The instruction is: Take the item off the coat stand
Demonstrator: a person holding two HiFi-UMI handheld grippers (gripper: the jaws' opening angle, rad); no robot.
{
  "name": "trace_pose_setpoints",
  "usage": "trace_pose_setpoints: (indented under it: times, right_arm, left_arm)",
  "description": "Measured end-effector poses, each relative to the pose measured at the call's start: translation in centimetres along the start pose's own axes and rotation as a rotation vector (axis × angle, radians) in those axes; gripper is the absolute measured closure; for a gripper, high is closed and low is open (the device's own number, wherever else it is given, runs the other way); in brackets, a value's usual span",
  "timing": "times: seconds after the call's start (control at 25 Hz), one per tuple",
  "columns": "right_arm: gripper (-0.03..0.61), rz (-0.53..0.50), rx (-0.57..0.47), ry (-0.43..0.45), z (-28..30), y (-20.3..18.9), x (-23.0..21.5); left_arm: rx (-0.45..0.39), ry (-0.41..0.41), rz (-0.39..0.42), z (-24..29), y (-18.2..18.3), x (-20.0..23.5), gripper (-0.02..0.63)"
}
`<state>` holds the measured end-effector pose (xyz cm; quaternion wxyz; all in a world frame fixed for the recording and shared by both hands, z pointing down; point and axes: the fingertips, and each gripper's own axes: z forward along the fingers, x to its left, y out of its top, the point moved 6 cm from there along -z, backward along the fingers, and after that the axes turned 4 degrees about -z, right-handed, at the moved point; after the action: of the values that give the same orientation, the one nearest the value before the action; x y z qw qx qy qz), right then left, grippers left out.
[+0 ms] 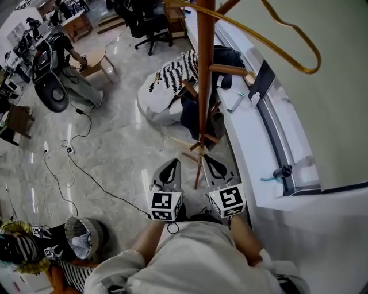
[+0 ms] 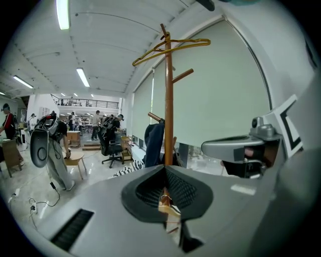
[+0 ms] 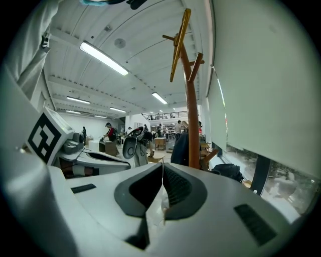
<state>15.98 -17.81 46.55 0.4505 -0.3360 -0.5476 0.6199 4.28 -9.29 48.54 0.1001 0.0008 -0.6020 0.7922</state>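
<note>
1. My left gripper (image 1: 170, 167) is low by my body. Its tips are pressed together with nothing in them.
2. My right gripper (image 1: 211, 163) is just beside it, closed and empty too.
3. The coat stand (image 1: 205, 69) is right ahead. A yellow hanger (image 3: 180, 40) sits on top, and a dark jacket (image 2: 154, 143) is on a low peg.
4. A white ledge (image 1: 247, 138) runs along the right.

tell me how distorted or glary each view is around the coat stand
Head view: sharp, coat stand foreshortened from above, soft sheen on the glossy floor. Left gripper view: fisheye with black corners, ceiling light blown out. Right gripper view: same fisheye, yellow hanger seen edge-on against bright ceiling.
</note>
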Motion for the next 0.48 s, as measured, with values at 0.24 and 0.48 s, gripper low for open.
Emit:
trace_pose_setpoints:
  times: [0.24, 0.48]
  right_arm:
    - [0.574, -0.022, 0.031, -0.052, 3.3, 0.2, 0.4]
    - [0.574, -0.012, 0.07, -0.14, 7.5, 0.6, 0.4]
  left_arm:
    - [-0.009, -0.05, 0.0, 2.4, 0.7, 3.9, 0.604]
    - [0.007, -0.155, 0.015, 6.0, 2.1, 7.5, 0.604]
